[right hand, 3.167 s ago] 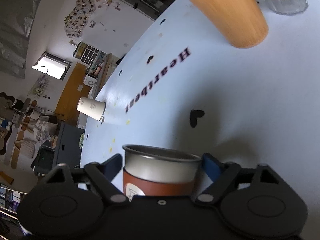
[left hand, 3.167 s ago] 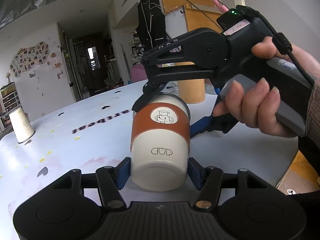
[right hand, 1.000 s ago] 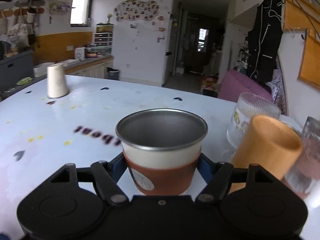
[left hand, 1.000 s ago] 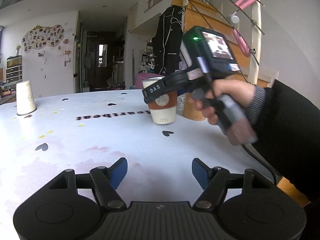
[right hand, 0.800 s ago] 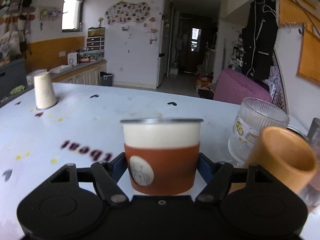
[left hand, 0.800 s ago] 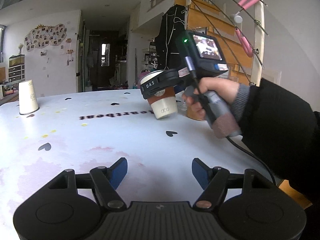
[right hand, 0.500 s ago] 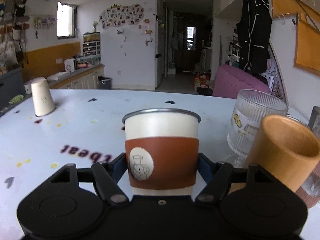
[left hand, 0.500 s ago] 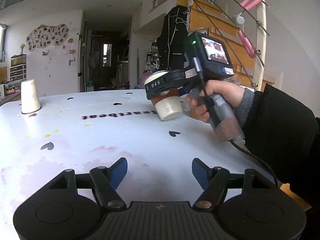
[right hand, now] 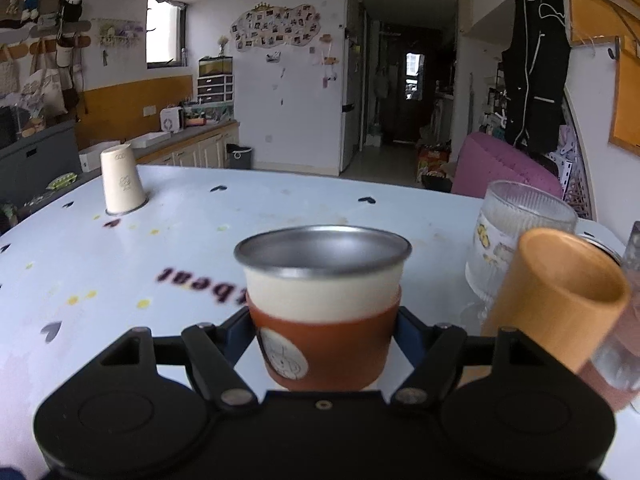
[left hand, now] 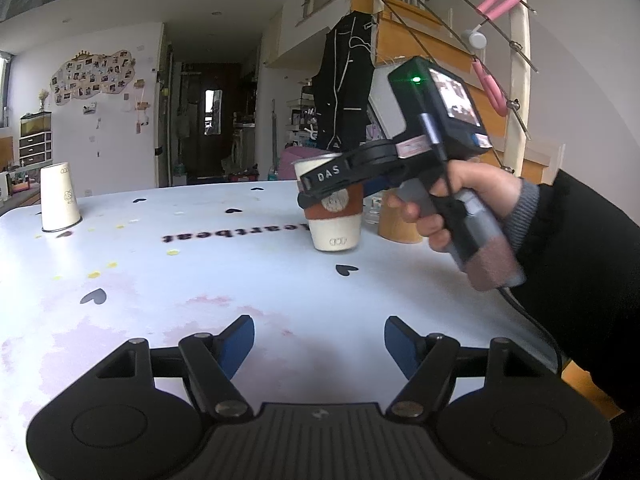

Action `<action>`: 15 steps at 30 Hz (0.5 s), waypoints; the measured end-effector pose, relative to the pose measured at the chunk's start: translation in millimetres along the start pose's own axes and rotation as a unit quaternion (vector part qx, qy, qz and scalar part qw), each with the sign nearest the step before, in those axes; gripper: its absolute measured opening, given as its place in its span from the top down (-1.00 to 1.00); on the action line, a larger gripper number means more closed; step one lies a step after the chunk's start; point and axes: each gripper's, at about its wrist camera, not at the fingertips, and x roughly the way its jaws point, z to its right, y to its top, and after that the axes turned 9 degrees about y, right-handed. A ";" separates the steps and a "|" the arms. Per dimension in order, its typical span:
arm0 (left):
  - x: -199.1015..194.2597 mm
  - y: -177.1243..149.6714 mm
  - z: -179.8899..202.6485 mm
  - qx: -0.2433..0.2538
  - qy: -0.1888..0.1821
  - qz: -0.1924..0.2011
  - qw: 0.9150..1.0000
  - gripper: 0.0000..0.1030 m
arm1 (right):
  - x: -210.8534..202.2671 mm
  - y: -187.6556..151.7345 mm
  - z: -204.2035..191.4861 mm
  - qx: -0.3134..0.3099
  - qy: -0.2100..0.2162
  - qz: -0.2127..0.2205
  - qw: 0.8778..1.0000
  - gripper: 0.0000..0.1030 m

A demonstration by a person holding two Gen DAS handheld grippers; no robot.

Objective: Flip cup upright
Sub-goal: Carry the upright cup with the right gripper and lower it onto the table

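Observation:
The cup [right hand: 322, 300] is cream with a brown sleeve and a metal rim. It stands upright, mouth up, with its base on the white table [left hand: 240, 276]. My right gripper [right hand: 323, 332] is shut on its sleeve. In the left wrist view the cup [left hand: 334, 212] stands at the table's middle, with the right gripper [left hand: 340, 184] around its upper part. My left gripper [left hand: 318, 340] is open and empty, low over the near table, well short of the cup.
An upside-down paper cup [left hand: 59, 197] stands at the far left of the table. An orange cup [right hand: 556, 296] lying on its side, a ribbed glass [right hand: 516, 236] and another glass [right hand: 624, 344] sit right of the held cup. The table's right edge is near.
The right gripper has levelled the tilted cup and lowered it until its base rests on the table. The left gripper has stayed open and nearly still.

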 end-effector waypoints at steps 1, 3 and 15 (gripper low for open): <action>0.6 0.0 0.5 0.000 0.000 -0.001 1.000 -0.41 | -3.1 -2.2 -0.9 -0.003 0.001 -0.003 1.000 -0.46; 1.3 0.7 1.3 0.001 -0.001 -0.002 1.000 -0.41 | -7.8 -6.3 -1.3 -0.007 0.002 -0.007 1.000 -0.46; 2.8 3.5 0.7 0.002 -0.003 -0.004 1.000 -0.41 | -9.7 -25.2 -0.7 -0.013 -0.003 -0.037 0.999 -0.29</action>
